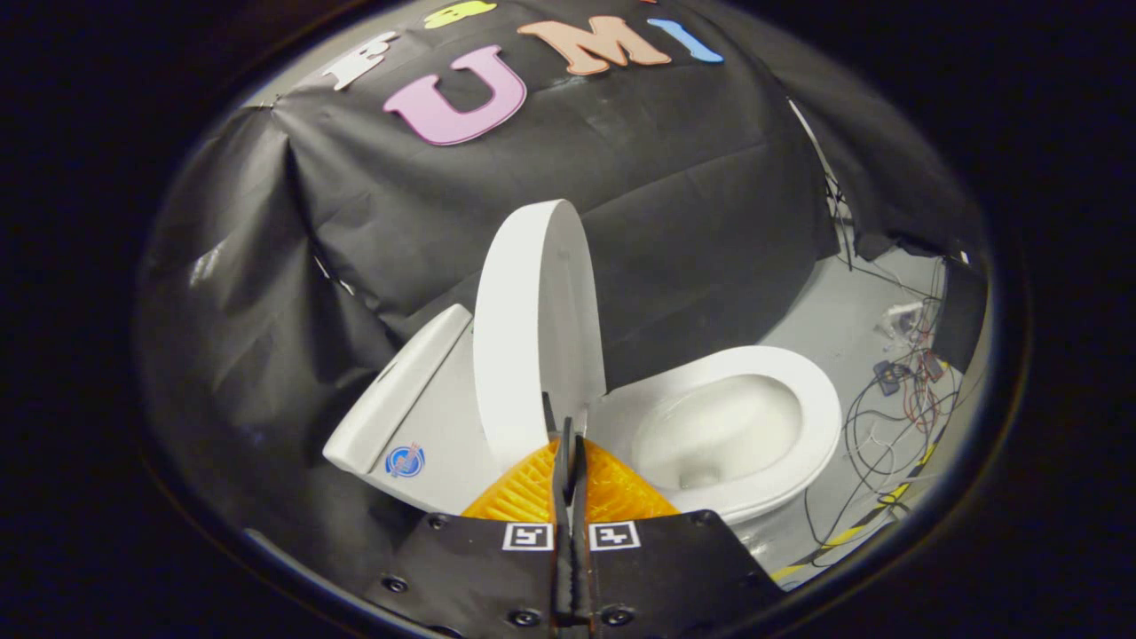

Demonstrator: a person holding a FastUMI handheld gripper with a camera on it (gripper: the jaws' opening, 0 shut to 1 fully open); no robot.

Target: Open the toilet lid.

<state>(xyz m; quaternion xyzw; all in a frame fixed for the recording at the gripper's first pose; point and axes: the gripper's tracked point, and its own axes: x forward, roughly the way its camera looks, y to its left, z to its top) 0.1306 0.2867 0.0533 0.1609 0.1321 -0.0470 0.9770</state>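
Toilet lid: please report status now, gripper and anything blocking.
Gripper shut, fingers together at the lid's lower edge. Toilet lid raised upright, bowl exposed. Nothing blocking; cables on the floor beyond.

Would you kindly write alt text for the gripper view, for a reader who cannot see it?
A white toilet lid stands raised nearly upright, with the gripper closed on its lower edge, the fingers pressed close together. Beside the lid the seat rings the open bowl, the tank sits behind, and loose cables lie on the grey floor.
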